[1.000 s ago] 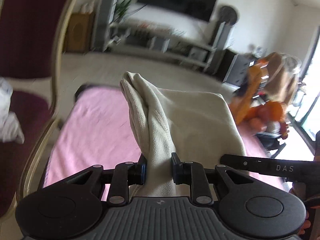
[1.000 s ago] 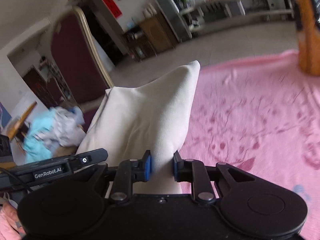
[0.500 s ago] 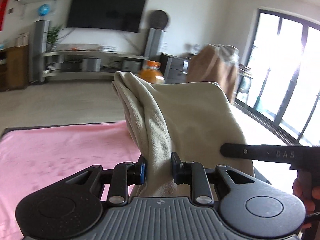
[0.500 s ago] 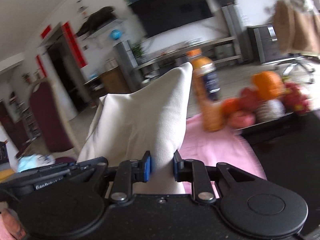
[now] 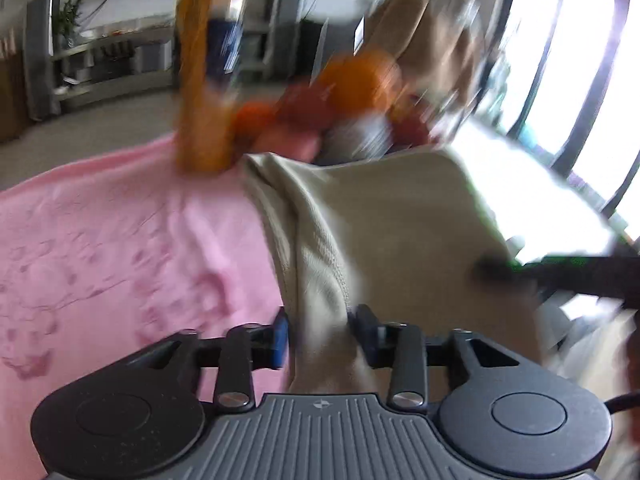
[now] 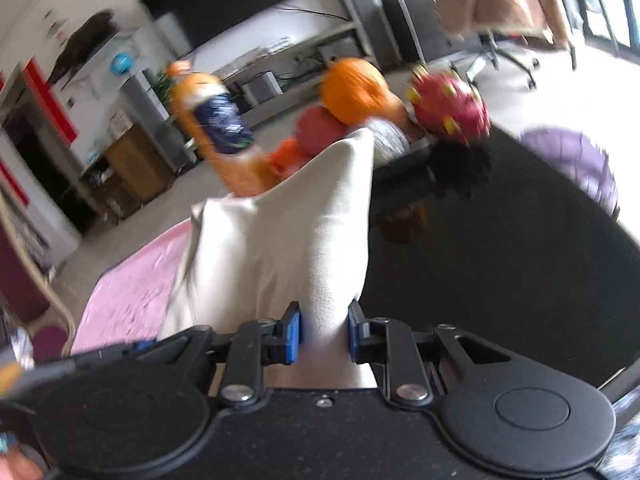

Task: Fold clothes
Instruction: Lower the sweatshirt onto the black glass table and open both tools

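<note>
Cream garment point(image 5: 392, 216), soft, light and limp, hangs over the pink-covered worktop point(image 5: 104, 240). Left tongs point(image 5: 320, 334) and right tongs point(image 6: 323, 336) are opening, cloth between them; best gripped at bunched corners.

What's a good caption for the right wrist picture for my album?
Right gripper opening around a cream cloth, with a juice bottle and fruit behind.
</note>
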